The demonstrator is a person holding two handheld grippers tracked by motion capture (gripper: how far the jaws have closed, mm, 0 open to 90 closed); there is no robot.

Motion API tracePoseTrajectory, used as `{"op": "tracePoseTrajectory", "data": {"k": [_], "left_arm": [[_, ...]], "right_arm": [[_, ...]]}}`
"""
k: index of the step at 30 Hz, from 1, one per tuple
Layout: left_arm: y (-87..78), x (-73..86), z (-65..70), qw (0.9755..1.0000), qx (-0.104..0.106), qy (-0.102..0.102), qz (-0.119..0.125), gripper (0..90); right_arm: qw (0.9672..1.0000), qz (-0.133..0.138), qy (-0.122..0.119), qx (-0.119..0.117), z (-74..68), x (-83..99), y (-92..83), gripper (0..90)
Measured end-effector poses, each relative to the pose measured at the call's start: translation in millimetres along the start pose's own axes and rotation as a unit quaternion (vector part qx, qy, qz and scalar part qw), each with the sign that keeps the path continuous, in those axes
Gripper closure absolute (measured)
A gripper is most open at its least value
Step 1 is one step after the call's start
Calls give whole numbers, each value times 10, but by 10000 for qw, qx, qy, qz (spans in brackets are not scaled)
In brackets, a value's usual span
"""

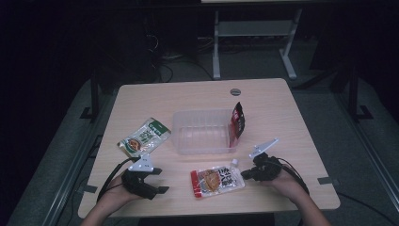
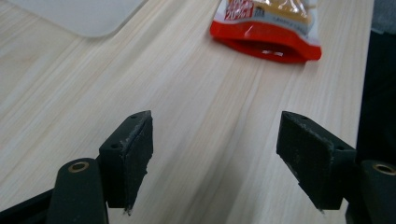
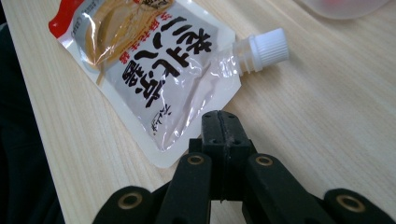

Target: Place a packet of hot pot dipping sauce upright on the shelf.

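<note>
One flat spouted pouch (image 3: 154,70), red-edged, white-capped; right tool (image 3: 219,119) clenched empty; left tool (image 2: 215,154) released

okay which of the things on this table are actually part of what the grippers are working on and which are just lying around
In hand:
spouted pouch, next to the shut right gripper
left gripper, open over bare table
clear plastic bin, probably where it goes

Lying about:
green packet
dark red packet, leaning at the bin's end

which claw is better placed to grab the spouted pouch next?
Probably right: the right claw sits shut at the spouted pouch edge, near its white cap. The left claw is open but farther off.
</note>
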State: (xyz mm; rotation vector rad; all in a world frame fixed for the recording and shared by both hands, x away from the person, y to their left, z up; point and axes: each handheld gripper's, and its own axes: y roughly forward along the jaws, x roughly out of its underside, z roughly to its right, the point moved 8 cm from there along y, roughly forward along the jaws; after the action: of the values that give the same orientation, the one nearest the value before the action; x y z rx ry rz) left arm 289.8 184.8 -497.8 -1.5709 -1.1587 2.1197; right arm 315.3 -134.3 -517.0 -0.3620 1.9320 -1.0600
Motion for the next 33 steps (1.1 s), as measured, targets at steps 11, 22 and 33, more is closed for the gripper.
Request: {"op": "tracePoseTrajectory", "data": {"k": [11,22,33], "left_arm": [[104,-377,188,9995,198,93,233,458],[375,-555,282,9994,299,157,5,659],[598,-610,335,9989,364,298,19,813]], "right_arm": [[9967,518,574,230,-68,33,-204,486],[9943,461,959,6,-161,-5,-228,392],[9970,396,660,50,-152,-36,-105,373]]}}
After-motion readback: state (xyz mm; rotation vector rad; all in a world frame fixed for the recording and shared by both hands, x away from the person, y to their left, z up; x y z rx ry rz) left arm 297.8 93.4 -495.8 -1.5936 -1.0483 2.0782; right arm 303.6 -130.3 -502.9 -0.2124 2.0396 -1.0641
